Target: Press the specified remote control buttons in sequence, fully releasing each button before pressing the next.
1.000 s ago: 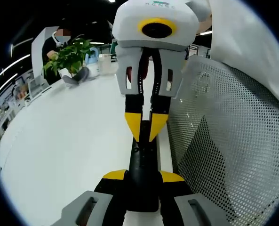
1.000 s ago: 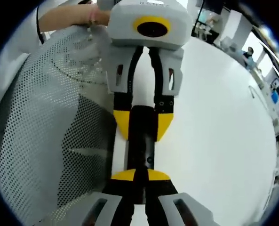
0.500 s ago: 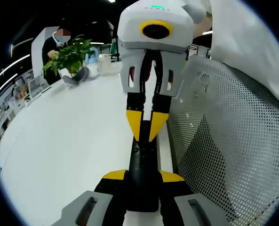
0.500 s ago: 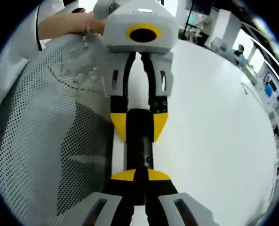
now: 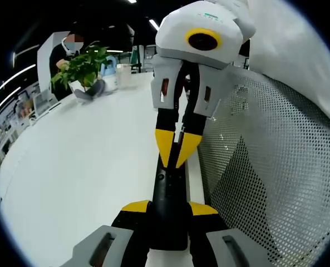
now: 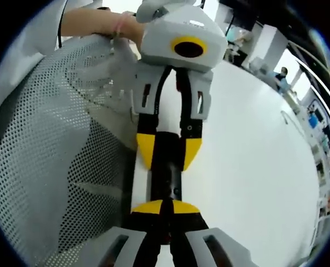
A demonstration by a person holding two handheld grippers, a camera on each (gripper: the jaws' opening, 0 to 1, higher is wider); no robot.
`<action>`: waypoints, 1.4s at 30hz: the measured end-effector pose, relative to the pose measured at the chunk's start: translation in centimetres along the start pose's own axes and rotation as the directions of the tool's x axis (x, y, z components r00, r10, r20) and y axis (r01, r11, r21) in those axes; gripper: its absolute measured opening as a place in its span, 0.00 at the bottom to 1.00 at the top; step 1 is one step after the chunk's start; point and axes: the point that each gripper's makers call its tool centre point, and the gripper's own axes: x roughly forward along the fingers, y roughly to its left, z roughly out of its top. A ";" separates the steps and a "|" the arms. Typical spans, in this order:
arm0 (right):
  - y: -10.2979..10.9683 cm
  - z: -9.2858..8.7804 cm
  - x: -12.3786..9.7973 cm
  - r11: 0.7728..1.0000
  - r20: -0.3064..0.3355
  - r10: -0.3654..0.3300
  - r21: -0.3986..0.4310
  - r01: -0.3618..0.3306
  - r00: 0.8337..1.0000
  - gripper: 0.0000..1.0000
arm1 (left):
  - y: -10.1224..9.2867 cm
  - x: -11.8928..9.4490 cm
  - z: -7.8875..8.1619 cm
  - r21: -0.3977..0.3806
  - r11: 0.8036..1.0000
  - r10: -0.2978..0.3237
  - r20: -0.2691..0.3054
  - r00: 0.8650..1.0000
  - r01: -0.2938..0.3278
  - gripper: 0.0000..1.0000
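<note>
1. Grips the black remote in the left tongs, yellow tips clamped against its two long sides at the near end in the left gripper view.
2. Holds the remote low over the near edge of the white table, lengthwise between the two tongs, just left of a white mesh chair back.
3. Brings the right tongs in from the far end of that view, yellow tips drawn together to a narrow point with no gap to speak of between them.
4. Sets that point on the upper face of the remote, apparently touching it, though which button lies beneath cannot be told.
5. Shows, in the right gripper view, the same closed yellow tips low in the middle, resting on the remote's dark face, with the left tongs opposite, clasping the body from both sides.
6. Shows a hand at the far left of the right gripper view, behind the left tongs.
7. Leaves a potted plant far back on the table, well apart from the remote.
</note>
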 end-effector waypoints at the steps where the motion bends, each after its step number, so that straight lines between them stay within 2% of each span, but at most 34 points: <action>1: 0.0 0.1 0.0 0.999 -0.004 -0.008 -0.034 0.007 1.000 0.00 | 0.0 0.0 0.0 0.000 1.000 0.000 0.000 1.000 0.000 0.25; 3: 0.1 0.1 0.1 0.995 -0.020 -0.024 -0.099 0.022 1.000 0.00 | 0.0 0.0 0.0 0.000 1.000 0.000 0.001 1.000 0.000 0.25; 8: -0.1 0.2 0.1 0.995 -0.011 -0.044 -0.089 0.043 0.999 0.00 | 0.0 0.0 0.1 0.001 1.000 0.000 0.001 1.000 0.000 0.25; 10: -0.2 0.3 0.1 0.997 -0.012 -0.030 -0.065 0.029 0.999 0.00 | 0.0 0.0 0.1 0.001 1.000 0.000 0.001 1.000 0.000 0.25; 17: -0.3 0.2 0.3 0.998 -0.024 -0.011 -0.065 0.009 1.000 0.00 | 0.0 0.0 0.1 0.001 1.000 0.000 0.000 1.000 0.000 0.25; 19: -0.3 0.1 0.3 1.000 -0.030 0.012 0.006 -0.011 0.999 0.00 | 0.1 0.0 0.1 0.001 1.000 0.000 -0.001 1.000 0.000 0.25; 24: -0.5 0.1 0.3 0.999 -0.019 0.028 0.038 -0.027 0.999 0.00 | 0.1 0.0 0.0 0.000 1.000 0.000 0.000 1.000 0.000 0.25; 27: -0.5 0.1 0.3 0.994 0.006 0.027 0.105 -0.028 1.000 0.00 | 0.1 0.0 0.0 -0.001 1.000 0.000 0.000 1.000 0.000 0.25; 42: -0.1 0.1 0.1 0.990 0.049 0.020 0.137 -0.027 0.999 0.00 | -0.1 0.1 0.0 -0.015 1.000 0.005 0.003 1.000 -0.005 0.25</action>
